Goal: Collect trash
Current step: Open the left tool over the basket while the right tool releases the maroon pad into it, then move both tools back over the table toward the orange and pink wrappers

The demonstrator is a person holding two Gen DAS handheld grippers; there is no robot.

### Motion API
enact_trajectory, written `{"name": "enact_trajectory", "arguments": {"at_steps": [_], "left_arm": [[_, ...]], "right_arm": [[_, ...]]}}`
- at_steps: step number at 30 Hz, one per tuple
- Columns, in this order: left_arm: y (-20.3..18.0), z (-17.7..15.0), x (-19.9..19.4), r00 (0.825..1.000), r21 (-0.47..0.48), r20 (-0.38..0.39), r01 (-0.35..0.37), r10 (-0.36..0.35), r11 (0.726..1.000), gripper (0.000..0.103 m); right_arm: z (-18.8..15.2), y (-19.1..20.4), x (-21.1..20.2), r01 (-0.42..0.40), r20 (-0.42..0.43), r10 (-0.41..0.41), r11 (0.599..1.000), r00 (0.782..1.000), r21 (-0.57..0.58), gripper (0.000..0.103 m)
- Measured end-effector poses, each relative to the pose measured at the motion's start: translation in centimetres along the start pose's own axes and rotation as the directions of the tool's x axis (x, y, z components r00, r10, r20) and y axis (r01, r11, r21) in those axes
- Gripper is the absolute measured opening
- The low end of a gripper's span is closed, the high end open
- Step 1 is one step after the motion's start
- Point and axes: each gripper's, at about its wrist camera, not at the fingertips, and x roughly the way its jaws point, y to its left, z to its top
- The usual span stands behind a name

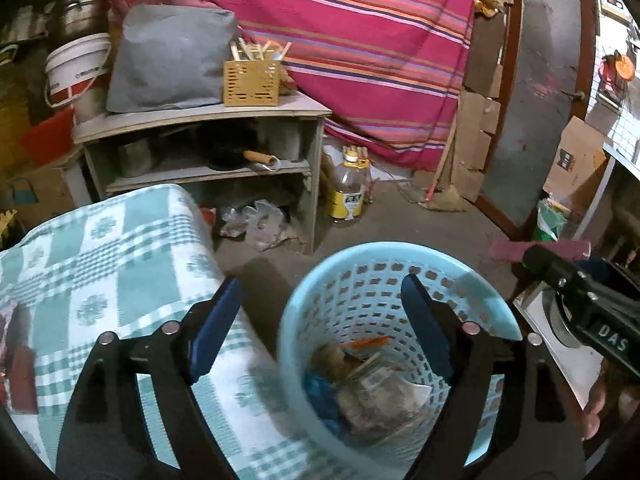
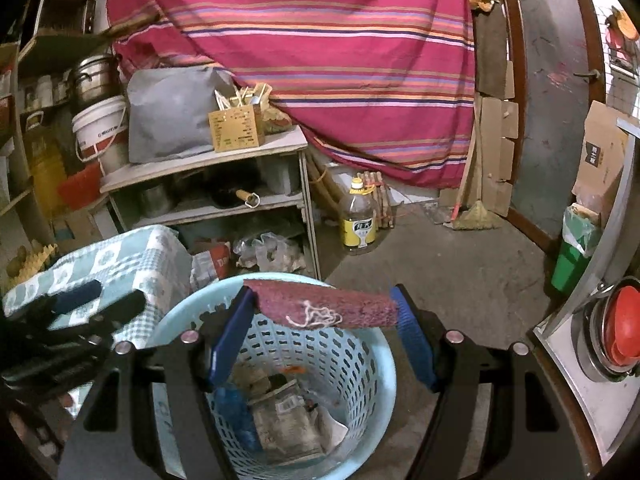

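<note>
A light-blue plastic basket point(image 1: 304, 300) stands on the floor and holds several pieces of trash point(image 1: 372, 396): crumpled wrappers, something blue, an orange scrap. My left gripper point(image 1: 320, 280) hangs open over the basket's left rim with nothing between its fingers. My right gripper point(image 2: 322, 296) is shut on a flat maroon scouring pad point(image 2: 320, 304) with a tangle of white thread on it, held level above the basket point(image 2: 372, 360). In the left wrist view the pad point(image 1: 540, 248) shows at the right, beyond the basket's rim.
A table with a green-and-white checked cloth point(image 1: 100, 260) touches the basket's left side. Behind it stand a grey shelf unit point(image 1: 200, 120) and an oil bottle point(image 1: 348, 188). A green bin point(image 2: 576, 248), a broom point(image 2: 476, 208) and a counter with a red-lidded pot point(image 2: 620, 328) are at the right.
</note>
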Motion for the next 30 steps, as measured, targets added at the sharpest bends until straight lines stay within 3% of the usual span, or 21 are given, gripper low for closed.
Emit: {"name": "enact_trajectory", "arguments": {"at_steps": [6,7,8,10,16,22,25,27,30], "left_arm": [[3.6,-0.4,-2.1,0.997,-0.020,0.022,-0.068,0.069,0.997,0.095],[4.2,-0.5,-2.4,0.997,-0.023,0.021,-0.075,0.075,0.997,0.096],[5.1,-0.6,-2.8,0.996,-0.028,0.020,-0.082,0.083,0.996,0.097],[6.6,-0.6,-3.5,0.994,-0.038,0.024,-0.106,0.107,0.994,0.097],[11.0,-1.2,-5.8,0.982,-0.058,0.028,-0.185,0.187,0.981,0.097],[17.3,-2.2,-8.6,0.953,-0.066,0.023,-0.301,0.303,0.951,0.097],[20.9,-3.1,-9.7,0.928,-0.063,0.005,-0.372,0.373,0.926,0.097],[24.2,-3.9,-10.2,0.912,-0.088,-0.027,-0.410,0.409,0.908,0.098],[28.5,-5.1,-10.6,0.903,-0.161,-0.078,-0.430,0.423,0.888,0.097]], "right_arm": [[-0.2,1.7,0.9,-0.015,-0.036,0.015,1.000,0.999,-0.018,0.071],[-0.3,2.1,1.2,-0.017,-0.045,0.016,1.000,0.999,-0.020,0.076],[-0.3,2.4,1.3,-0.013,-0.051,0.012,1.000,0.999,-0.023,0.084],[-0.5,3.0,1.5,0.011,-0.052,-0.013,0.999,0.999,-0.032,0.090],[-0.4,4.4,1.4,0.026,-0.051,-0.028,0.999,0.998,-0.034,0.090],[-0.3,7.8,0.9,-0.028,-0.034,0.027,0.999,0.999,-0.025,0.091],[-0.5,10.3,1.0,-0.058,-0.037,0.056,0.997,0.998,-0.042,0.091],[-0.7,12.2,1.3,-0.079,-0.045,0.076,0.996,0.996,-0.049,0.091],[-1.1,14.4,1.7,-0.112,-0.067,0.110,0.993,0.992,-0.032,0.091]]}}
